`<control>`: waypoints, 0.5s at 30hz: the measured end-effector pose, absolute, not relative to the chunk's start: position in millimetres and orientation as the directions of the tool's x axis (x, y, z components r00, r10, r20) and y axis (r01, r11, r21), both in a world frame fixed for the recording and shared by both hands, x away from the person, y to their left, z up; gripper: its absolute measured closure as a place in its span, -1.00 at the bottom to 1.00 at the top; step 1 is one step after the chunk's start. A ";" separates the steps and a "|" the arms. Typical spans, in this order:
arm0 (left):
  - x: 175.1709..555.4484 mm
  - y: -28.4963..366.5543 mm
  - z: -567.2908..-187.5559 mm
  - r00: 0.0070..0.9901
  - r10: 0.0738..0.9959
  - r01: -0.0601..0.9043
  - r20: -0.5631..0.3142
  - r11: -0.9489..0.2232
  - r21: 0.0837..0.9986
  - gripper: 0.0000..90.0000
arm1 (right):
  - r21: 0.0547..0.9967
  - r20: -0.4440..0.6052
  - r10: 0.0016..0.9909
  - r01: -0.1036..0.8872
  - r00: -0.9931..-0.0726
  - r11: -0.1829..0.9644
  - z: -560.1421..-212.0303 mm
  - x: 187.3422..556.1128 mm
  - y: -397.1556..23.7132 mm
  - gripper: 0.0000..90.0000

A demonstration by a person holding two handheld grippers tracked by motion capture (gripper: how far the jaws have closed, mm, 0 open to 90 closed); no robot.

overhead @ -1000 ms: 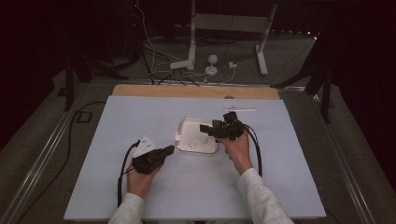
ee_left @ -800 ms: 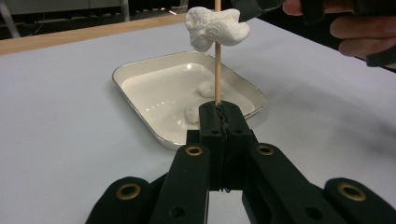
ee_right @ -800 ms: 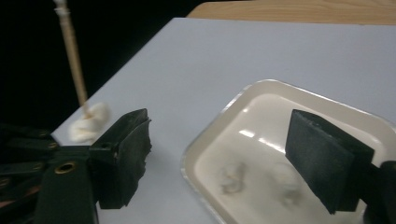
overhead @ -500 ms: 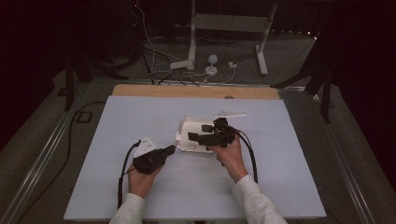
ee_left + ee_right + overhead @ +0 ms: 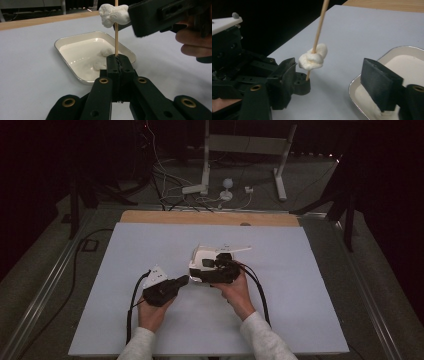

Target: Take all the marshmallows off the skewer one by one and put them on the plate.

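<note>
Presently: left hand-held gripper point(image 5: 117, 61) clamped shut on wooden skewer point(image 5: 116, 37), held upright | marshmallow point(image 5: 313, 59) threaded on skewer, above desk point(image 5: 300, 270), beside white tray point(image 5: 75, 41) | right hand-held gripper point(image 5: 332, 82) part open, jaws just closing, nothing gripped, marshmallow just past them | more marshmallows point(image 5: 102, 58) seen in tray.

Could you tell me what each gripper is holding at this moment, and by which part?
The left gripper clamps a wooden skewer at its bottom end, upright, with a marshmallow threaded on it. The right gripper holds nothing; its jaws stand apart.
</note>
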State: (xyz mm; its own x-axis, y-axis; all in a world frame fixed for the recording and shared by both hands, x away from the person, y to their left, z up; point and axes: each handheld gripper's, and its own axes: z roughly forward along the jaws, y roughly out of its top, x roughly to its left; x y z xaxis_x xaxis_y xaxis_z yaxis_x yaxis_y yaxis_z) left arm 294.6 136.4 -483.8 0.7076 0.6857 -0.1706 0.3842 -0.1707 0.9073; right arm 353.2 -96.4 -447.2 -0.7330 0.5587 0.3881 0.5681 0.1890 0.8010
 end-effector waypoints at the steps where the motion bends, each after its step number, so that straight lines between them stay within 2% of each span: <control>1: 294.5 136.2 -483.7 0.708 0.684 0.385 -0.174 -0.167 0.908 1.00 | 0.803 0.388 0.554 0.565 -0.737 0.191 -447.5 352.7 -95.6 -0.28; 6: 294.0 135.6 -482.7 0.715 0.676 0.379 -0.177 -0.162 0.911 1.00 | 0.809 0.382 0.533 0.552 -0.755 0.201 -450.4 350.7 -90.2 -0.12; 15: 293.6 133.2 -483.0 0.726 0.663 0.376 -0.180 -0.163 0.912 1.00 | 0.796 0.425 0.493 0.573 -0.759 0.194 -452.5 350.7 -84.8 0.52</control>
State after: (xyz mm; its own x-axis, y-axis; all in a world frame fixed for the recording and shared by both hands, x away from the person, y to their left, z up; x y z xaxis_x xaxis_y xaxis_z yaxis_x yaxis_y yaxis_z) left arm 293.6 133.2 -483.0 0.7264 0.6632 -0.1802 0.3756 -0.1635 0.9122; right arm 350.7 -84.8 -452.5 -0.7586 0.4934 0.4255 0.5729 0.1941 0.7963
